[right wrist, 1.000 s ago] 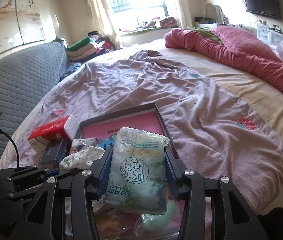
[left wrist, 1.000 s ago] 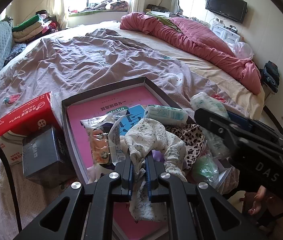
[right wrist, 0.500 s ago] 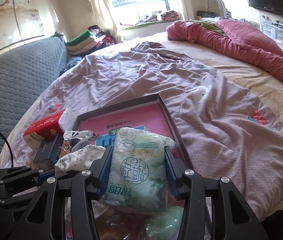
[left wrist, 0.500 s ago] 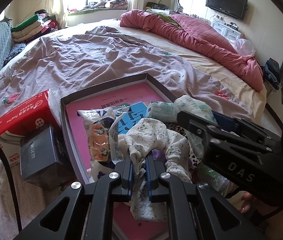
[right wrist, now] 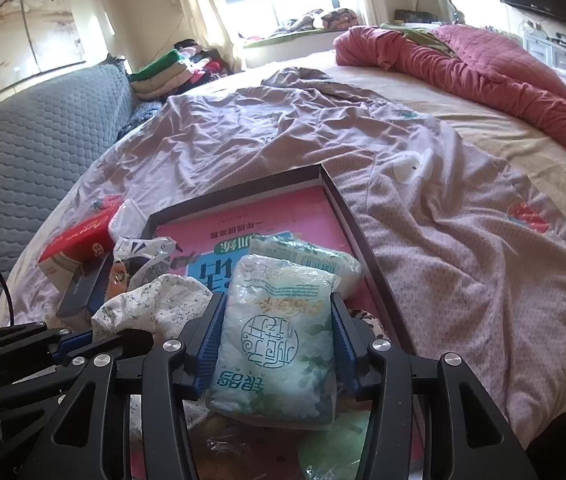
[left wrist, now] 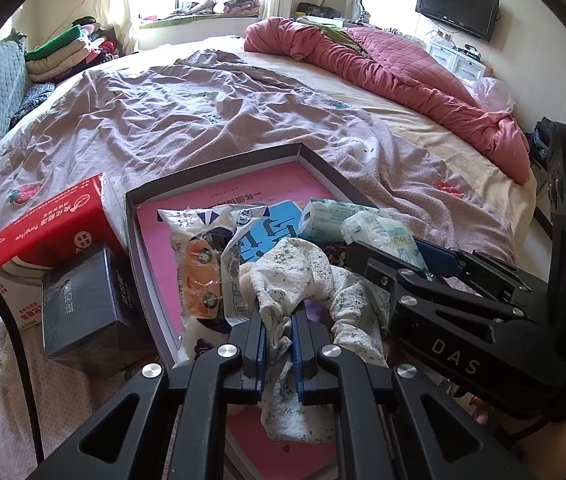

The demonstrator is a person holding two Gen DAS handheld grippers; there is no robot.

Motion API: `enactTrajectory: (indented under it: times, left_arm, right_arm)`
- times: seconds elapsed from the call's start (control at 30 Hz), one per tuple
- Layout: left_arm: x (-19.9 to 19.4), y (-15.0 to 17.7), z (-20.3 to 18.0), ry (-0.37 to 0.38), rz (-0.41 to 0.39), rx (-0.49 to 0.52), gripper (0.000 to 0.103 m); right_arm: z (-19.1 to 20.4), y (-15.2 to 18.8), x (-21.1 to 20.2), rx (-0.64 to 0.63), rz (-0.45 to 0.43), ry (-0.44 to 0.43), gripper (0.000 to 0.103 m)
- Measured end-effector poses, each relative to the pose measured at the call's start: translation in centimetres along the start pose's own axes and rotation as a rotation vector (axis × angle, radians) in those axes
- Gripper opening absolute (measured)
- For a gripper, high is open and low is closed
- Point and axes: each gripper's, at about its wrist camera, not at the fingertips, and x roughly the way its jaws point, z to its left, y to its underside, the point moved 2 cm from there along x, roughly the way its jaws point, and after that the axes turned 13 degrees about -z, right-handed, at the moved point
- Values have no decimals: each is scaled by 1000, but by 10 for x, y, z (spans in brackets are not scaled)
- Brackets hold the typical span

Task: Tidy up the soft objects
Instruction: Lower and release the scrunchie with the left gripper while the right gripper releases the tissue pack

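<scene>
Left claw (left wrist: pixel 277 330) points forward and level over the near end of the dark tray (left wrist: pixel 211 168) on the bed (left wrist: pixel 203 112), pads narrowed tight on a bunched floral cloth (left wrist: pixel 303 268) that droops below the fingers. Right claw (right wrist: pixel 277 336) sits just beside it at the same height — spread moderately, clamping a pale green tissue pack (right wrist: pixel 279 336) upright above the tray (right wrist: pixel 339 196).

Both grippers are matte black frames with triangular cut-outs and round silver screws behind the fingers. The left gripper (left wrist: pixel 277 330) carries blue ribbed fingers (left wrist: pixel 259 336); the right gripper (right wrist: pixel 277 344) has the same blue fingers (right wrist: pixel 211 338) and white "DAS" lettering on its side.
</scene>
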Motion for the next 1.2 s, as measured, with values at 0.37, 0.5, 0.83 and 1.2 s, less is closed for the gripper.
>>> enactTrajectory:
  times: [0.37,0.5,0.83,1.2]
  left_arm:
    - [-1,1,-1,-1,2,5,12]
    - [-1,0,-1,-3,3,4,14]
    - [-10,-5,3,-21,-14,7,40]
    - [-38,-12,12,-46,-53,-12,60]
  right_arm:
    - [1,2,-2,1,-1,1,52]
    - [1,-2,-10,15,-18,5,62]
    - [-2,-10,-40,20,-53,14,71]
    - [-1,-20,-76,27,-95,47,74]
